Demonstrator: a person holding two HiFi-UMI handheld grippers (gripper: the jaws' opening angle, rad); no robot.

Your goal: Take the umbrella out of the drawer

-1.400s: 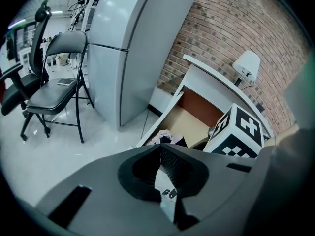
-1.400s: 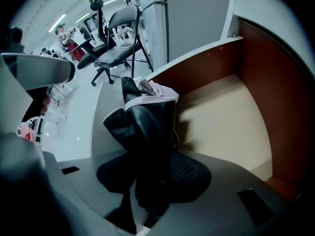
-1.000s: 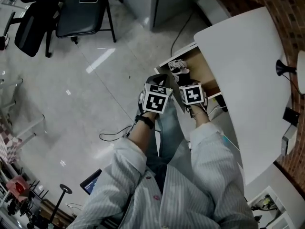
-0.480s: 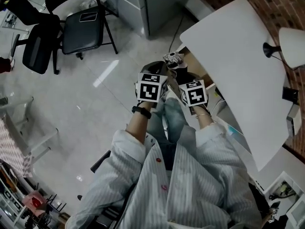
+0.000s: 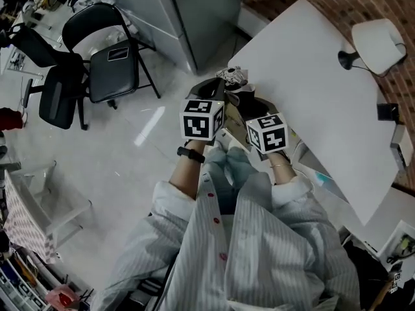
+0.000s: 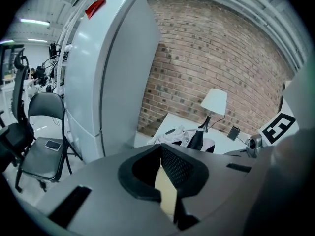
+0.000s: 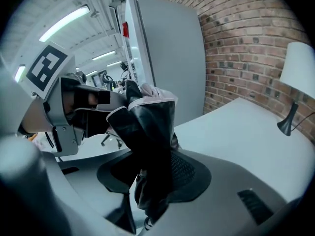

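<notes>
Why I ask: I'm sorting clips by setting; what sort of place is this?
Probably a lab or workshop office: a brick wall, a white table with a desk lamp, and a black folding chair.

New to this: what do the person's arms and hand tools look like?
The left gripper and right gripper are grey shells with black mesh-textured pads, each topped by a white cube printed with black squares. Pale striped shirt sleeves; a black wristband on the left wrist.
</notes>
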